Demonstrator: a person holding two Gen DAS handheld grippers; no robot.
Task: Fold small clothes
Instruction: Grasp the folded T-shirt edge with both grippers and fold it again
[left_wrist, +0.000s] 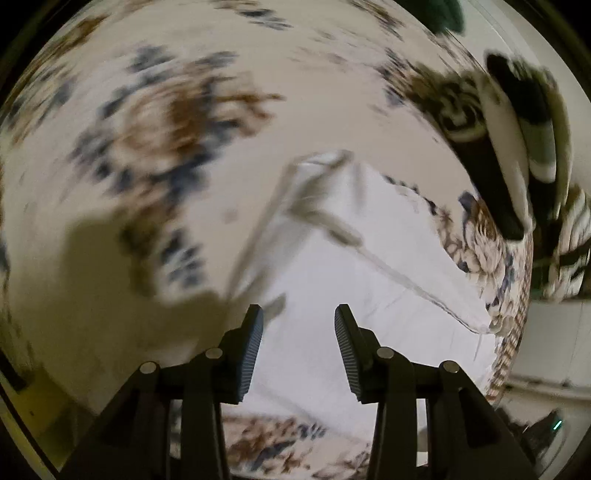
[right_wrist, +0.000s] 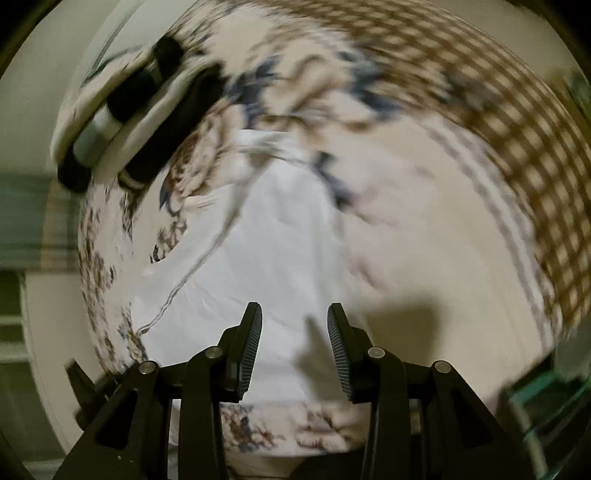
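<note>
Nearest the left wrist camera, the left gripper (left_wrist: 298, 325) has its two ribbed black fingers spread apart, with nothing between the pads. It hangs over the near part of a white garment (left_wrist: 332, 288), and whether the fingertips touch the cloth cannot be told. Its shadow falls on the patterned bedspread (left_wrist: 166, 122) off to the left of the fingers.

Nearest the right wrist camera, the right gripper (right_wrist: 294, 323) is likewise spread, pinching nothing, and sits above the near end of the same white garment (right_wrist: 273, 258). A dark shadow of one finger lies on the cloth between the jaws, and a broader shadow falls on the bedspread (right_wrist: 424, 240) to the right.

Farther out, the garment lies spread on the bedspread, narrowing toward its far end. In the left view a hemmed edge runs diagonally across the cloth toward the right, and the far part looks rumpled, though blur hides the details. In the right view a thin seam line curves along the garment's left side.

Beyond the garment the bedspread shows blurred blue and brown floral patches, and in the right view a brown checked band (right_wrist: 480, 92) along its far edge. Farthest off sits a stack of folded clothes (left_wrist: 517, 155), black and white, seen again at the upper left of the right view (right_wrist: 129, 122), well apart from the garment.
</note>
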